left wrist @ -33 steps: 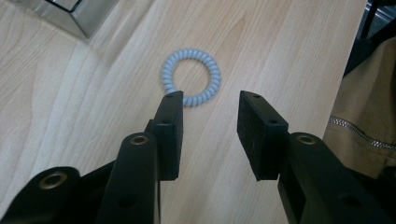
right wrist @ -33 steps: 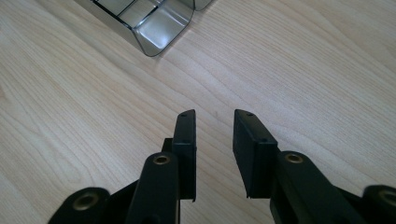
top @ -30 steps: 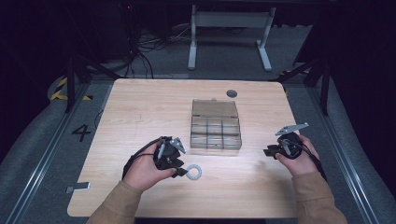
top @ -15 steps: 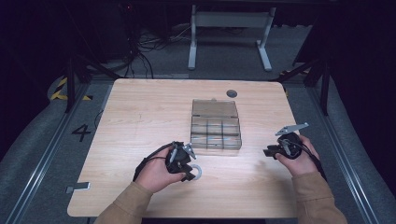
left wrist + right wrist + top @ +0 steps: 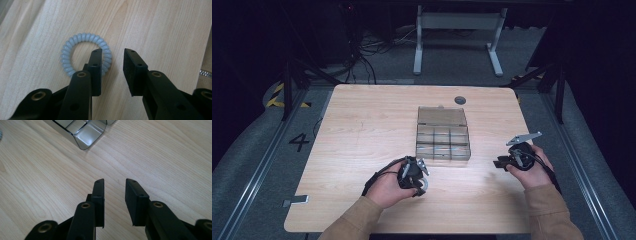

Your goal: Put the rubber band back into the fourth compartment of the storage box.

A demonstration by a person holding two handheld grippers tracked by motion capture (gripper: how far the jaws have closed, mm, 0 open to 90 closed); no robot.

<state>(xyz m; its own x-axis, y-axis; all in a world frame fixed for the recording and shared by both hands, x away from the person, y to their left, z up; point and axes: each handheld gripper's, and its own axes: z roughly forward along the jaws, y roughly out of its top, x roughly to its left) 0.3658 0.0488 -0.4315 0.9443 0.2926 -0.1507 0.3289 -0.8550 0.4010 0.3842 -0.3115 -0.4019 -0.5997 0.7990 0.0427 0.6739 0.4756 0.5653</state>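
Observation:
A pale blue-white spiral hair tie (image 5: 75,41) lies flat on the wooden table (image 5: 362,130), near the front edge in the high view, hair tie (image 5: 428,186). My left gripper (image 5: 113,53) is open right over it: one jaw sits inside the ring, the other outside, with the ring's right side between them. In the high view the left gripper (image 5: 418,177) covers most of the hair tie. My right gripper (image 5: 114,182) is open above bare wood, and the right gripper (image 5: 501,162) rests right of a clear compartment box (image 5: 443,135).
The clear box (image 5: 85,132) has several compartments and an open lid lying behind it. A dark round grommet (image 5: 460,100) sits near the table's far edge. A white desk frame (image 5: 457,22) and cables lie on the floor beyond.
My left gripper has slid right and toward the front edge, coming down over the hair tie, which now lies mostly under it. The right gripper has stayed put.

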